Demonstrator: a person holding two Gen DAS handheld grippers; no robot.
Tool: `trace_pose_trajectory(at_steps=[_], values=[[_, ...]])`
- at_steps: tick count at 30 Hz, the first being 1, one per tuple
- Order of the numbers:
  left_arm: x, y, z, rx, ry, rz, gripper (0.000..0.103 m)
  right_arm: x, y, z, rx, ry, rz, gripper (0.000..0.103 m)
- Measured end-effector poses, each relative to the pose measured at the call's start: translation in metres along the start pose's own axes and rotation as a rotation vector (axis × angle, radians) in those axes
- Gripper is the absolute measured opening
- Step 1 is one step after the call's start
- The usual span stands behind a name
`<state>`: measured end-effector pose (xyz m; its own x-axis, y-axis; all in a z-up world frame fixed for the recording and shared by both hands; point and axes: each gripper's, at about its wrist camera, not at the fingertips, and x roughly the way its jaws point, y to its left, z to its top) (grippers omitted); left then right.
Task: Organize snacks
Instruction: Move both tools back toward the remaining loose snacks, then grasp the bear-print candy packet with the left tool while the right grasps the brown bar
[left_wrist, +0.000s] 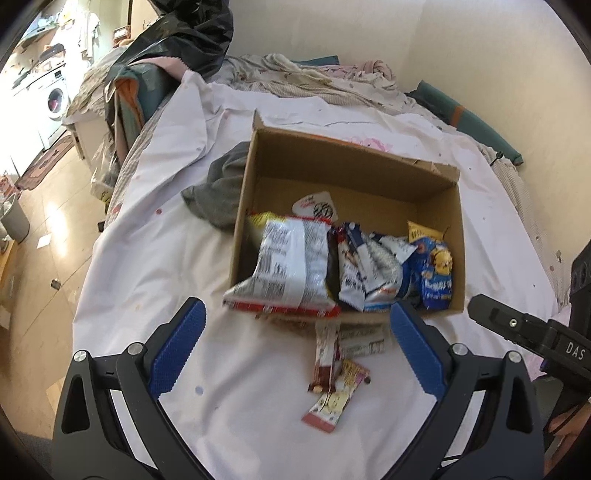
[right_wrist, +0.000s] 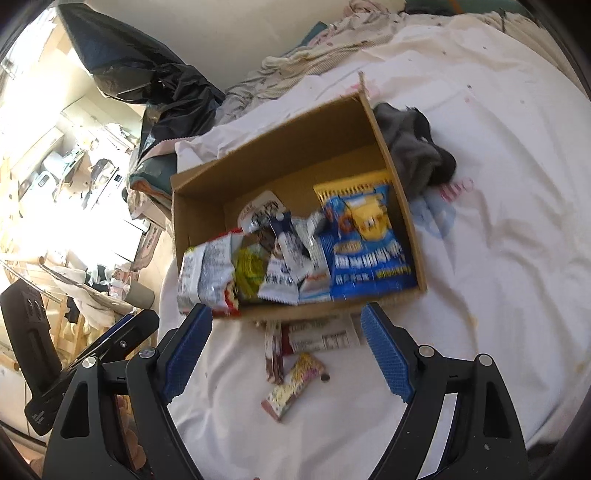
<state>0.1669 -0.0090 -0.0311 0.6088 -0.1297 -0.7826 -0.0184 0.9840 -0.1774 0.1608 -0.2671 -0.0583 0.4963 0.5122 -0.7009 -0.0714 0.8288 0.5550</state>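
Observation:
An open cardboard box (left_wrist: 369, 162) (right_wrist: 266, 147) stands on a white bedsheet (left_wrist: 147, 258) (right_wrist: 498, 240). It holds several snack bags: a silver and red bag (left_wrist: 291, 266) (right_wrist: 207, 273) hangs over its near wall, with blue bags (left_wrist: 432, 269) (right_wrist: 365, 251) beside it. Three small snack bars lie on the sheet in front of the box: a brown one (left_wrist: 325, 354) (right_wrist: 273, 350), a white one (left_wrist: 365, 338) (right_wrist: 325, 338) and a pink one (left_wrist: 332, 402) (right_wrist: 291, 384). My left gripper (left_wrist: 295, 347) is open and empty above them. My right gripper (right_wrist: 288, 350) is open and empty too.
A grey cloth (left_wrist: 221, 192) (right_wrist: 417, 151) lies against the box's side. Crumpled bedding (left_wrist: 325, 81) and a black plastic bag (left_wrist: 184, 33) (right_wrist: 155, 81) lie at the back. The bed edge drops to a wooden floor (left_wrist: 48, 229) on the left.

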Motion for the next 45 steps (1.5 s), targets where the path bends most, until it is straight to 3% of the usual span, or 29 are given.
trace_pose_trajectory(at_steps=[7, 16, 19, 25, 29, 33, 38, 42, 45], values=[[0.001, 0.009, -0.020, -0.036, 0.059, 0.026, 0.099, -0.003, -0.009, -0.022, 0.040, 0.027, -0.040, 0.086], [0.016, 0.011, -0.039, -0.051, 0.122, 0.062, 0.099, -0.017, -0.002, -0.033, -0.078, -0.045, -0.136, 0.087], [0.023, 0.011, -0.042, -0.047, 0.136, 0.086, 0.099, -0.016, -0.010, -0.036, -0.056, -0.026, -0.142, 0.089], [0.049, 0.025, -0.055, -0.121, 0.237, 0.098, 0.098, -0.014, -0.033, -0.035, 0.058, 0.001, -0.123, 0.090], [0.059, 0.013, -0.063, -0.061, 0.260, 0.097, 0.098, -0.007, -0.046, -0.030, 0.140, 0.020, -0.086, 0.090], [0.073, -0.012, -0.071, 0.029, 0.295, 0.046, 0.098, 0.002, -0.054, -0.027, 0.191, 0.047, -0.068, 0.090], [0.103, -0.045, -0.087, 0.175, 0.373, 0.016, 0.083, 0.006, -0.058, -0.026, 0.211, 0.057, -0.072, 0.090], [0.115, -0.051, -0.090, 0.186, 0.384, 0.004, 0.078, 0.006, -0.061, -0.027, 0.222, 0.060, -0.069, 0.090], [0.126, -0.054, -0.097, 0.215, 0.434, 0.029, 0.051, 0.006, -0.061, -0.026, 0.226, 0.060, -0.071, 0.090]])
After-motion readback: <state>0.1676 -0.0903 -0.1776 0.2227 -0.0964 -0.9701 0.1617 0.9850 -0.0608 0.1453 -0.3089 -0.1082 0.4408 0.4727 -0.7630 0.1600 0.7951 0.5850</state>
